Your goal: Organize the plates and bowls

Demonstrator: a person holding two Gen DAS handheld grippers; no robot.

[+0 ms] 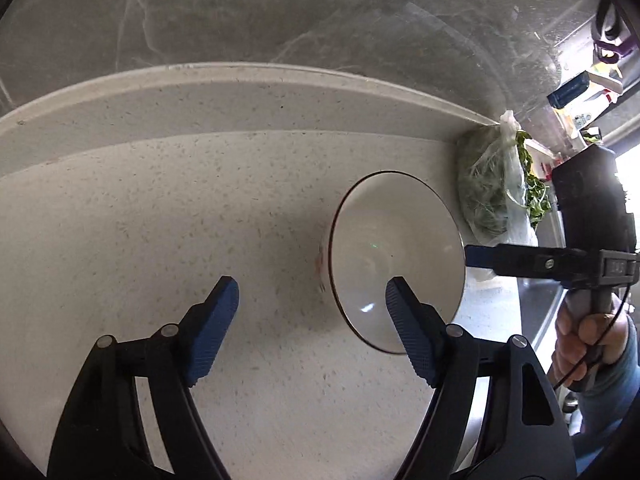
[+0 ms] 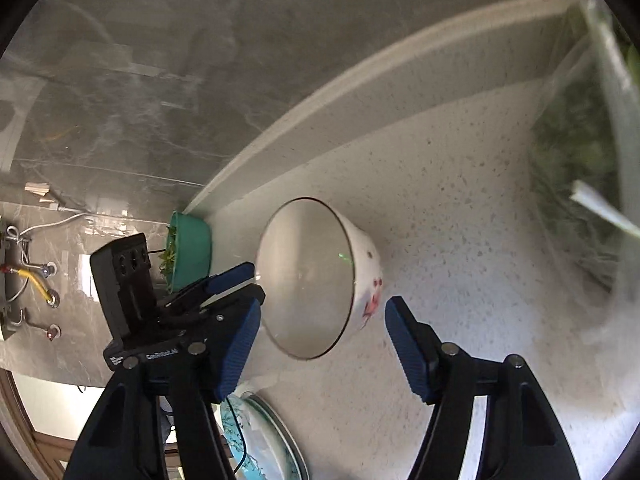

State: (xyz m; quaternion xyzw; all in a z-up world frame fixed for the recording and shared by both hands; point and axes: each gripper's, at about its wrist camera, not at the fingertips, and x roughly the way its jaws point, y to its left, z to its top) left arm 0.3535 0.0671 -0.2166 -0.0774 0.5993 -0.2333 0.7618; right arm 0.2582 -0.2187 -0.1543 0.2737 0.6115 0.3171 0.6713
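A: How many dishes does the worktop [image 1: 140,208] carry?

B: One white bowl [image 2: 316,280], one teal bowl [image 2: 192,252], one patterned plate [image 2: 264,440] near the front edge.

A: And the tools?

B: The left tool [image 1: 312,300] and right tool [image 2: 320,320] both gape, holding nothing; the white bowl stands mid-worktop, bare surface to its left.

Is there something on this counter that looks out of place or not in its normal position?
Nothing looks spilled or broken. The white bowl with a red flower pattern sits upright on the speckled counter. The only thing that is not dishware is a plastic bag of greens against the back ledge, beside the bowl.
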